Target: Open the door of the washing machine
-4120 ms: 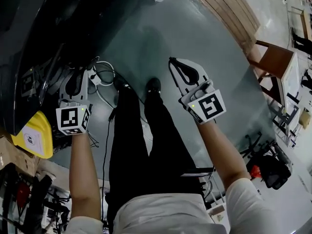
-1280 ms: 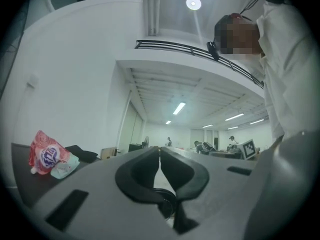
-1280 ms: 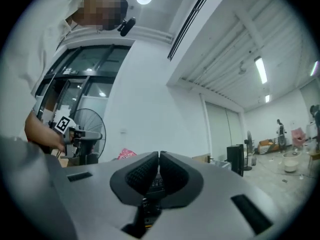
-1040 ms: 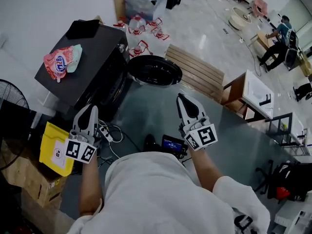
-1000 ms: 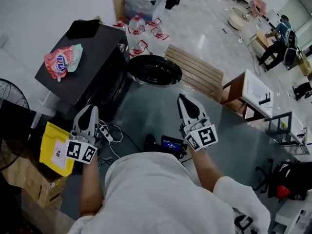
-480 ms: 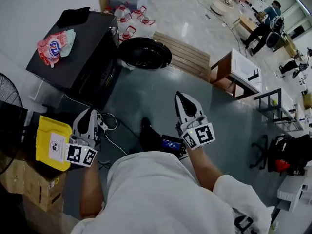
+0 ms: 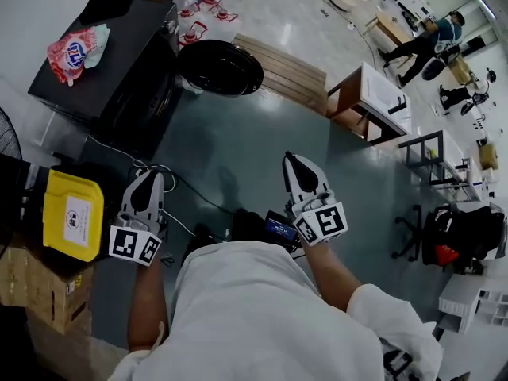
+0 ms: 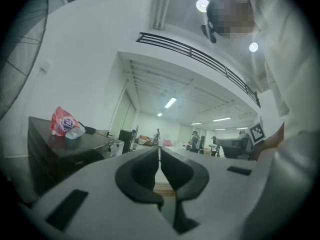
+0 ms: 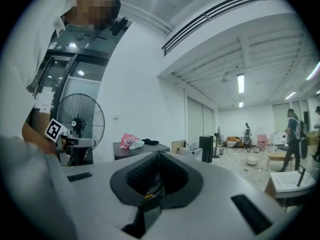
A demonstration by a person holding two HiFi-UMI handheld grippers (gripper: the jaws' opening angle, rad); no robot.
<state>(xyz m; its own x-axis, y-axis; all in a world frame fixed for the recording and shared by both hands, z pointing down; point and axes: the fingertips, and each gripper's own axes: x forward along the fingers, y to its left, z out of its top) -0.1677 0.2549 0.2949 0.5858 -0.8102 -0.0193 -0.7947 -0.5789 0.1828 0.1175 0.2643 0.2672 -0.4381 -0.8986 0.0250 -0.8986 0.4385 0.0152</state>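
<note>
Dim and blue-grey in the head view, with pale glare on the glossy floor (image 7: 309, 14) toward the top. Brighter in both gripper views, lit from above by ceiling strip lights (image 8: 170, 102) and round lamps (image 8: 202, 5). Heavy fisheye bending and black vignetting at the edges there.

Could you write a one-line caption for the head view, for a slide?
Person holds left gripper and right gripper, both shut, away from the washing machine, whose door stands open.

Head view: overhead, steeply down. Gripper views: low, level, facing outward. All three share the washing machine (image 7: 111, 70), eleven o'clock, well off.
</note>
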